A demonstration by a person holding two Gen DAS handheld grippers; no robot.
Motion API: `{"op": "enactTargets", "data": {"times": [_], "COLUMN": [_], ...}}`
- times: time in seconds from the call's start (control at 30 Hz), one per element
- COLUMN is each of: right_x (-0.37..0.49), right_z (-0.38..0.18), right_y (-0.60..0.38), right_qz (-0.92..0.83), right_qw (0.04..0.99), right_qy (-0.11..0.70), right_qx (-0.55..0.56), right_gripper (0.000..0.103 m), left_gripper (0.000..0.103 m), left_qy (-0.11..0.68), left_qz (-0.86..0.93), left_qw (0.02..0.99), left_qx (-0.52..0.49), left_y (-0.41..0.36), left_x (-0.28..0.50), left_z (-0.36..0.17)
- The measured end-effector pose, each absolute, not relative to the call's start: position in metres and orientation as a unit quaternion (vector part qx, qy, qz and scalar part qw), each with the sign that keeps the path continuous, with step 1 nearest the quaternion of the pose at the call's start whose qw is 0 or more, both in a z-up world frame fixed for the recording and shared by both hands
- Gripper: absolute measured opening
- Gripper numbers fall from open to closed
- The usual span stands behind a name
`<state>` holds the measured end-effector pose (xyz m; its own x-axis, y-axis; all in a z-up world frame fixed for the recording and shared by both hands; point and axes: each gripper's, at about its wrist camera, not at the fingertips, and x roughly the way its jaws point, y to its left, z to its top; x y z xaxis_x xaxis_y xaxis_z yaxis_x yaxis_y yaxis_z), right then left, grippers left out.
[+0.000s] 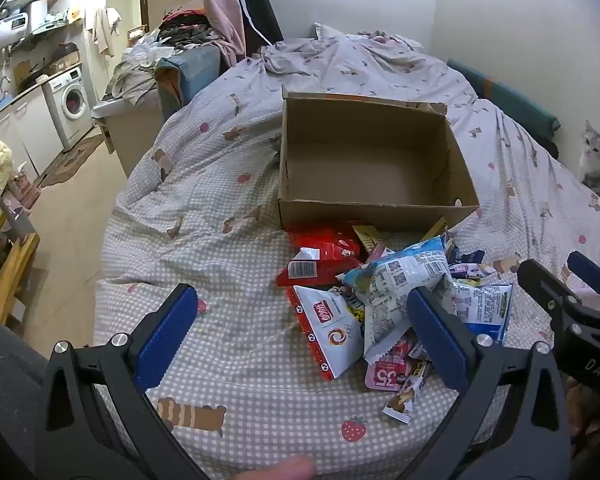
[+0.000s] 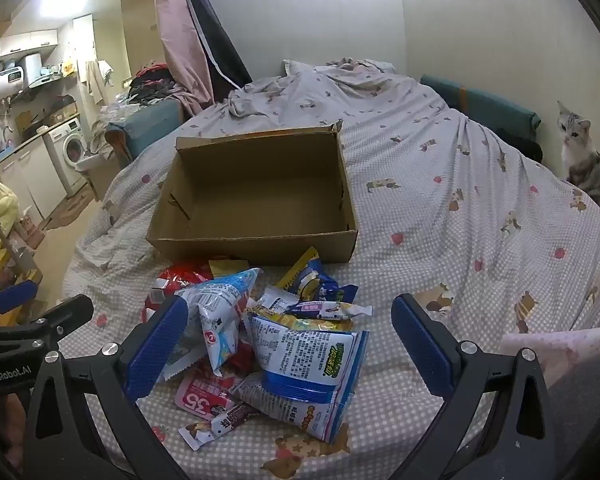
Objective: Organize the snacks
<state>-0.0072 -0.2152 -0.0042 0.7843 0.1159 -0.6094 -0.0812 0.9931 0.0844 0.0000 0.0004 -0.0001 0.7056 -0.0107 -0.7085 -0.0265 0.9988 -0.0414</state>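
An open, empty cardboard box sits on the bed. In front of it lies a pile of snack packets: a red bag, a white and red bag, a pale blue and white bag, a large white and blue bag and a pink packet marked 35. My left gripper is open above the pile's left side. My right gripper is open above the large white and blue bag. The right gripper also shows at the left wrist view's right edge.
The bed has a checked cover with strawberry and dog prints. A grey and white cat sits at the bed's right edge by the wall. Left of the bed are the floor, a washing machine and a clothes heap.
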Motion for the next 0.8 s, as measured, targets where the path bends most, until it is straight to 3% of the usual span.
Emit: {"op": "enactTargets", "data": {"times": [0.8], "right_x": [-0.008], "right_z": [-0.004], "right_y": [-0.216], "right_qz": [0.052], "right_qw": [0.944], "right_qy": [0.325], "right_qx": [0.020], "right_gripper": [0.103], "left_gripper": [0.103], "left_qy": [0.380], "left_qz": [0.012], "left_qw": [0.925], "left_qx": [-0.024], "left_y": [0.006], "left_x": [0.002], "left_z": [0.003]}}
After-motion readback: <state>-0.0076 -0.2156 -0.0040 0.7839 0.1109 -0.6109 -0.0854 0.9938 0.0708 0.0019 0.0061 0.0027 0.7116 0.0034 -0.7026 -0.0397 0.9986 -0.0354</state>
